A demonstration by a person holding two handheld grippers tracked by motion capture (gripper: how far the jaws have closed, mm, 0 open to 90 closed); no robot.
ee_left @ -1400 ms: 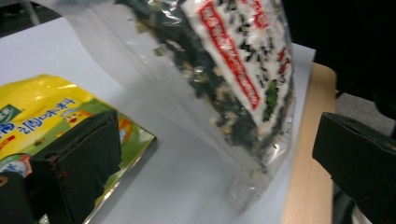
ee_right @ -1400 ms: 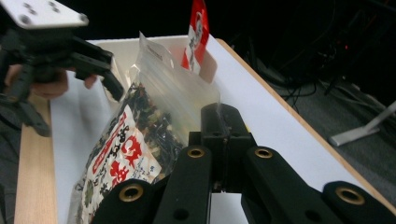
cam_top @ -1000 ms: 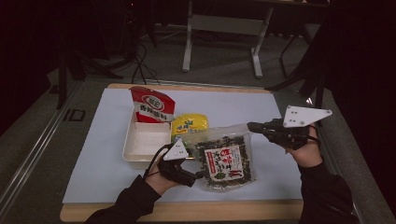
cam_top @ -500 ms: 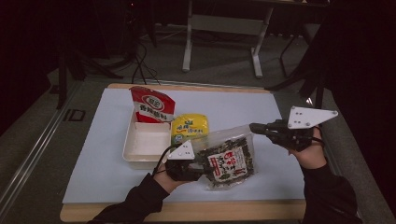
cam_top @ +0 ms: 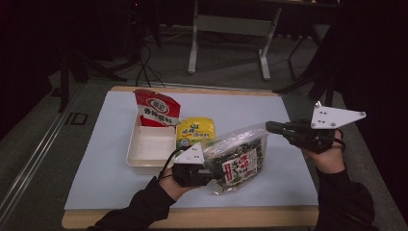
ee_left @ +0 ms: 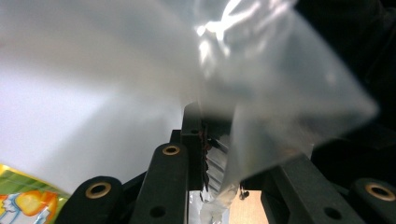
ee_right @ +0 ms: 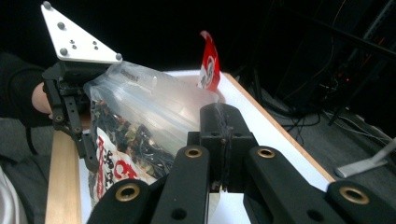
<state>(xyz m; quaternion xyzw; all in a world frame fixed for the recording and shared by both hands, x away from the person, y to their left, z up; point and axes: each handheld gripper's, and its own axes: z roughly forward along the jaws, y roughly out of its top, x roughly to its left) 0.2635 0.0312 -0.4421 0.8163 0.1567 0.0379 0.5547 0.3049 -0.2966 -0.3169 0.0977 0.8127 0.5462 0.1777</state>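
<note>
A clear plastic bag point(cam_top: 235, 161) of dark dried food with a red and white label hangs tilted just above the white mat, stretched between both grippers. My left gripper point(cam_top: 209, 173) grips the bag's near left edge. Its jaws have just been closing, and in the left gripper view they point(ee_left: 205, 116) pinch the clear film point(ee_left: 261, 107). My right gripper point(cam_top: 269, 127) is shut on the bag's far right corner, which the right gripper view shows clamped between its jaws point(ee_right: 223, 116). That view also has the bag point(ee_right: 140, 107) and the left gripper point(ee_right: 88, 158) beyond it.
A white rectangular tray point(cam_top: 144, 161) sits left of the bag. A red packet point(cam_top: 156, 110) leans at its far end and a yellow packet point(cam_top: 195, 130) lies beside it. The white mat point(cam_top: 96, 168) covers a wooden table point(cam_top: 192, 219). Dark floor and table legs lie beyond.
The left gripper has closed on the bag's left edge and risen, lifting and tilting the bag off the mat. The right gripper has kept its hold and its place.
</note>
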